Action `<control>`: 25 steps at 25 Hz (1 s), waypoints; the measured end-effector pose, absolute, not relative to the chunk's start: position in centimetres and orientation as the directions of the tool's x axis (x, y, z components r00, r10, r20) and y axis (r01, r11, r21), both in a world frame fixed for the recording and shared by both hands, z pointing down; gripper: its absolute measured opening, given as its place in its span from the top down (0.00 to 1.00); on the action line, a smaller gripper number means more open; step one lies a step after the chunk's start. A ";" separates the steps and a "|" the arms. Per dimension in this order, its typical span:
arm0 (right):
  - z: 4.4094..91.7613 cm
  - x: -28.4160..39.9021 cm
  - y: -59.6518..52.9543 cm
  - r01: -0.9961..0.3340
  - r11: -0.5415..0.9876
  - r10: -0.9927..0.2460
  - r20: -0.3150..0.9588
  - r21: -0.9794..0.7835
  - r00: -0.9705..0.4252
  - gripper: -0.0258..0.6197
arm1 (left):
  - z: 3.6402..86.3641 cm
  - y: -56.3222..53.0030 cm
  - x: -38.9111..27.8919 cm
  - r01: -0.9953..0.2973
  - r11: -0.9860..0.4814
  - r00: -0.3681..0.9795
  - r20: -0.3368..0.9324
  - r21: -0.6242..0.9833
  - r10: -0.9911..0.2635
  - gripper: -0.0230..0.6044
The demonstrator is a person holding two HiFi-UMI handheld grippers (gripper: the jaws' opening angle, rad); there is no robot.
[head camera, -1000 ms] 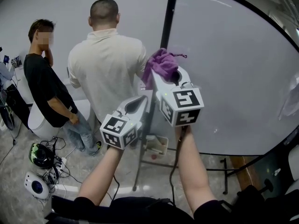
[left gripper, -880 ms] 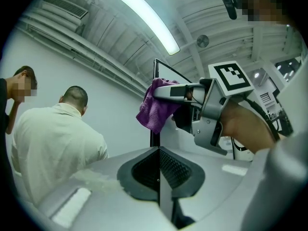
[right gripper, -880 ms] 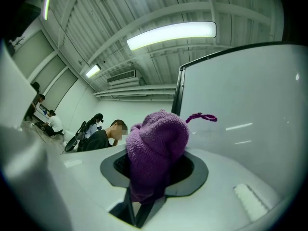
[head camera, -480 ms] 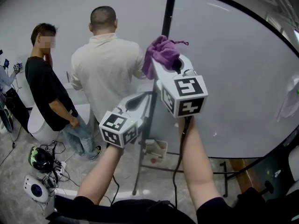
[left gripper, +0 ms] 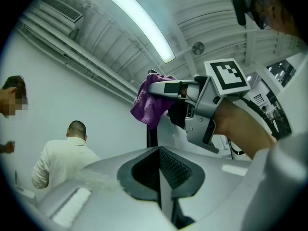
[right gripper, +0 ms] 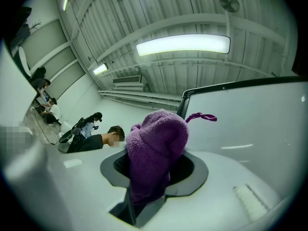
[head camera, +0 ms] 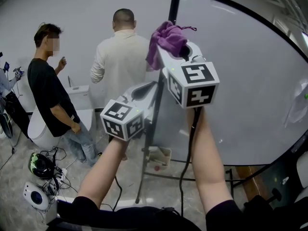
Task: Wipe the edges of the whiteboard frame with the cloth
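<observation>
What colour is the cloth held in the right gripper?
Purple. The cloth shows best in the right gripper view.

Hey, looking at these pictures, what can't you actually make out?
- Head view: whether the purple knitted cloth touches the black whiteboard frame; the cloth itself covers that spot.
- Head view: the frame's right side, cut off by the picture's edge.
- Head view: what the small pale tray by the stand holds; too small.
- Head view: the hands of the cream-shirted person, hidden by their body.
</observation>
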State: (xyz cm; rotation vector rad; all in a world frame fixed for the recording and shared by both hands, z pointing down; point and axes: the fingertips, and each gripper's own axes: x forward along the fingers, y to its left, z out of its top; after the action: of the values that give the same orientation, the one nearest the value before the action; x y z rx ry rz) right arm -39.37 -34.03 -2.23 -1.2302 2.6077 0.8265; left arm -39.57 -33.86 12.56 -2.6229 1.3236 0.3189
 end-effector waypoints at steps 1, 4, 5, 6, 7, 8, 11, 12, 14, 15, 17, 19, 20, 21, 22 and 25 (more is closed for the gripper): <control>-2.7 -39.3 -34.0 -0.750 0.510 -0.670 -0.352 0.421 -0.653 0.72 | 12.0 -33.9 -39.5 -0.806 -0.588 0.581 -0.279 -0.065 -0.765 0.96; -3.7 -39.0 -34.0 -0.755 0.496 -0.675 -0.357 0.429 -0.645 0.72 | 10.5 -34.0 -39.3 -0.802 -0.594 0.583 -0.299 -0.062 -0.755 0.96; -4.0 -38.9 -34.0 -0.756 0.491 -0.678 -0.355 0.433 -0.644 0.72 | 10.1 -34.0 -39.2 -0.802 -0.594 0.584 -0.304 -0.067 -0.753 0.96; -4.2 -38.9 -34.0 -0.756 0.488 -0.680 -0.354 0.436 -0.643 0.72 | 9.7 -34.0 -39.1 -0.802 -0.593 0.584 -0.307 -0.074 -0.752 0.96; -4.4 -38.8 -34.0 -0.756 0.484 -0.681 -0.352 0.441 -0.642 0.72 | 9.5 -34.0 -39.1 -0.802 -0.592 0.585 -0.307 -0.083 -0.750 0.96; -4.7 -38.8 -33.9 -0.756 0.480 -0.683 -0.352 0.445 -0.640 0.72 | 9.2 -34.1 -39.1 -0.802 -0.590 0.587 -0.306 -0.094 -0.749 0.96; -5.5 -38.9 -33.7 -0.755 0.467 -0.684 -0.354 0.460 -0.638 0.72 | 8.1 -34.0 -39.1 -0.798 -0.591 0.593 -0.315 -0.113 -0.741 0.96; -5.9 -39.0 -33.7 -0.754 0.462 -0.684 -0.355 0.466 -0.638 0.72 | 7.6 -34.0 -39.1 -0.798 -0.591 0.594 -0.321 -0.118 -0.737 0.96; -6.6 -38.9 -33.6 -0.753 0.447 -0.685 -0.356 0.482 -0.635 0.72 | 6.5 -33.9 -38.8 -0.796 -0.590 0.597 -0.331 -0.134 -0.731 0.96; -7.0 -38.9 -33.6 -0.753 0.438 -0.688 -0.356 0.491 -0.633 0.72 | 6.0 -33.8 -38.7 -0.795 -0.589 0.599 -0.334 -0.142 -0.728 0.96; -7.6 -38.9 -33.6 -0.752 0.423 -0.693 -0.355 0.505 -0.628 0.72 | 5.2 -33.7 -38.7 -0.796 -0.587 0.599 -0.341 -0.150 -0.725 0.96; -8.2 -38.9 -33.6 -0.752 0.411 -0.696 -0.356 0.515 -0.624 0.72 | 4.4 -33.6 -38.8 -0.795 -0.588 0.599 -0.351 -0.150 -0.720 0.96; -8.5 -38.9 -33.6 -0.752 0.407 -0.697 -0.357 0.518 -0.622 0.72 | 4.1 -33.6 -38.8 -0.793 -0.590 0.600 -0.355 -0.149 -0.717 0.96; -8.8 -38.9 -33.6 -0.752 0.404 -0.698 -0.356 0.520 -0.622 0.72 | 3.8 -33.6 -38.8 -0.792 -0.592 0.601 -0.359 -0.149 -0.714 0.96; -9.0 -38.9 -33.7 -0.752 0.402 -0.700 -0.354 0.523 -0.620 0.72 | 3.5 -33.6 -38.7 -0.791 -0.593 0.602 -0.363 -0.149 -0.711 0.96; -9.9 -38.7 -33.8 -0.753 0.394 -0.701 -0.357 0.528 -0.617 0.72 | 2.2 -33.4 -38.6 -0.788 -0.594 0.605 -0.377 -0.159 -0.701 0.96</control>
State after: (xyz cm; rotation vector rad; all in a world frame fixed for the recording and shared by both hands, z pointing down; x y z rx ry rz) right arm -38.73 -33.76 -9.95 -1.3372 2.5575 1.0317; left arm -38.64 -33.36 2.22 -2.5245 1.2088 0.3970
